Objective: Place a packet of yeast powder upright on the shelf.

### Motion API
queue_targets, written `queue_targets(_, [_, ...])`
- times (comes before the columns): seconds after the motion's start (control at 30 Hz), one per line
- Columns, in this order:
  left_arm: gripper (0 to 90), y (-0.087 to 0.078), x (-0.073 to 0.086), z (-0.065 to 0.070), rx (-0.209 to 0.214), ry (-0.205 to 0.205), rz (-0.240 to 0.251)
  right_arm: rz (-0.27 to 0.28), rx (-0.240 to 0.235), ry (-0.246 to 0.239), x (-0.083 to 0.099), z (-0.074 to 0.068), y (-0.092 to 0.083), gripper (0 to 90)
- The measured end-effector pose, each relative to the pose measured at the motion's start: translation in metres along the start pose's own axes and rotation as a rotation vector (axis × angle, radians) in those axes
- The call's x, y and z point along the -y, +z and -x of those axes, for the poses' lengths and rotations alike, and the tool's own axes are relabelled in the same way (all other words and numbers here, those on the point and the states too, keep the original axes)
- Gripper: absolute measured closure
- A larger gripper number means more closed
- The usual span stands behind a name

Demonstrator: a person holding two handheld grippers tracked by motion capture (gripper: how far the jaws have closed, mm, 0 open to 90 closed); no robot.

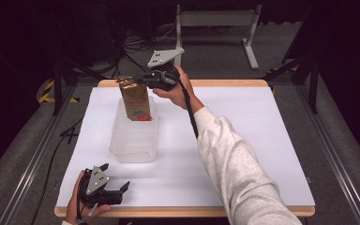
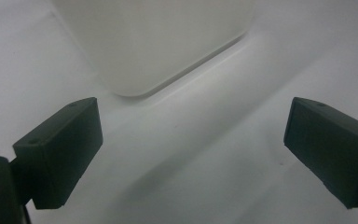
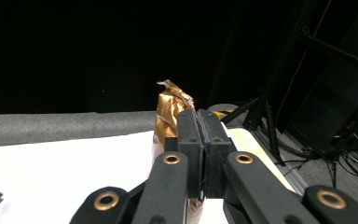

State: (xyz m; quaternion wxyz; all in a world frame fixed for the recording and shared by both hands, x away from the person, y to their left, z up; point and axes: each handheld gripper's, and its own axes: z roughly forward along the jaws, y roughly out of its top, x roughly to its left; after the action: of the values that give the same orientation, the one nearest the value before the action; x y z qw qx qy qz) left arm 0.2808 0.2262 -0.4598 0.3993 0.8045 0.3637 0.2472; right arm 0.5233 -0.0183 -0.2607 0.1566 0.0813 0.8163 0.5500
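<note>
Crinkled gold-brown foil pouch (image 1: 135, 99) with a crumpled top and a blue-and-red print low on its face, standing upright in the far end of the translucent white plastic tub (image 1: 133, 140). The right gripper (image 1: 146, 79) pinches the pouch's top edge, jaws pressed together on the foil. The left gripper (image 1: 115, 180), jaws spread, rests near the white counter's (image 1: 253, 140) near-left edge, just short of the tub. Bare counter lies open to the right of the tub.
</note>
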Motion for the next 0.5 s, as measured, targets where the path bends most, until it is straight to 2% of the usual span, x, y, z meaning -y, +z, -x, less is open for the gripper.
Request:
queue_targets(0.07, [5.2,0.000,0.000,0.000,0.000,0.003,0.001,0.003,0.009,-0.004,0.000,0.000,0.000,89.1])
queue_targets(0.13, [5.2,0.000,0.000,0.000,0.000,0.004,-0.002,0.014,-0.012,0.000,-0.001,0.001,0.000,89.1])
queue_targets(0.2, [5.2,0.000,0.000,-0.001,0.001,0.002,0.003,-0.010,0.000,-0.018,0.000,0.000,0.002,89.1])
queue_targets(0.27, [5.2,0.000,0.000,0.000,0.002,0.004,0.000,-0.015,-0.008,-0.010,0.002,0.000,0.004,89.1])
queue_targets(0.4, [5.2,0.000,0.000,0.000,0.003,0.004,0.002,-0.057,-0.027,-0.017,0.013,-0.002,0.011,88.9])
queue_targets(0.5, [5.2,0.000,0.000,0.000,0.004,0.004,0.002,-0.065,-0.040,0.011,0.025,-0.001,0.014,88.8])
